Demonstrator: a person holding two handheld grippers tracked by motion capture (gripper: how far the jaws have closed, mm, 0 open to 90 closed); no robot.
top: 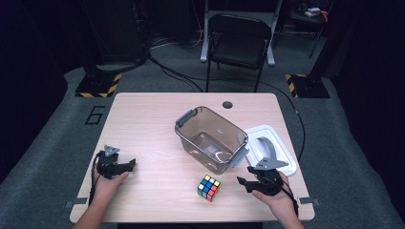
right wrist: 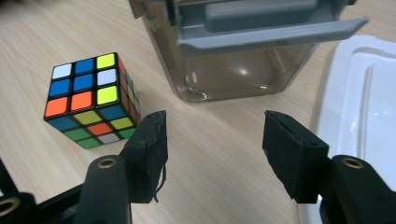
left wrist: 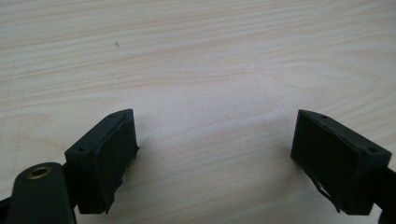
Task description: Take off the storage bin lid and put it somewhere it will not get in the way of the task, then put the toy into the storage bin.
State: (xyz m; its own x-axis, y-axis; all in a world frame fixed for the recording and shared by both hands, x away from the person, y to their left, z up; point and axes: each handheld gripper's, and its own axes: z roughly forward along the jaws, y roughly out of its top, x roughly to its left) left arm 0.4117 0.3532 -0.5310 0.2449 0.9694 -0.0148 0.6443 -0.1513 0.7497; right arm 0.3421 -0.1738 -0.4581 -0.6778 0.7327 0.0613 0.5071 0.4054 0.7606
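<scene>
One puzzle cube [top: 208,187] sits on the counter [top: 153,124] near the front edge, just in front of the clear plastic bin [top: 211,138] and apart from it. The right claw [top: 244,182] lies to the cube's right at about the same depth, pointing toward it with bare wood between; its jaws stand apart with nothing between them. In the right gripper view the cube [right wrist: 91,99] lies ahead and to the left of the right claw [right wrist: 212,140], just beyond the left pad and not between the pads, its top face a mix of white, blue, yellow and orange squares. That view also shows the bin [right wrist: 233,60] close up, with a grey latch flap hanging out from its rim, and the white lid [right wrist: 359,112] lying flat at the right. The high view shows the lid [top: 279,148] beside the bin, reaching close to the counter's right edge. The left claw [top: 130,165] rests well apart near the left edge, jaws wide and empty; the left gripper view shows bare wood between the pads of the left claw [left wrist: 215,144]. Open counter stretches between the left claw and the cube, and behind the bin.
</scene>
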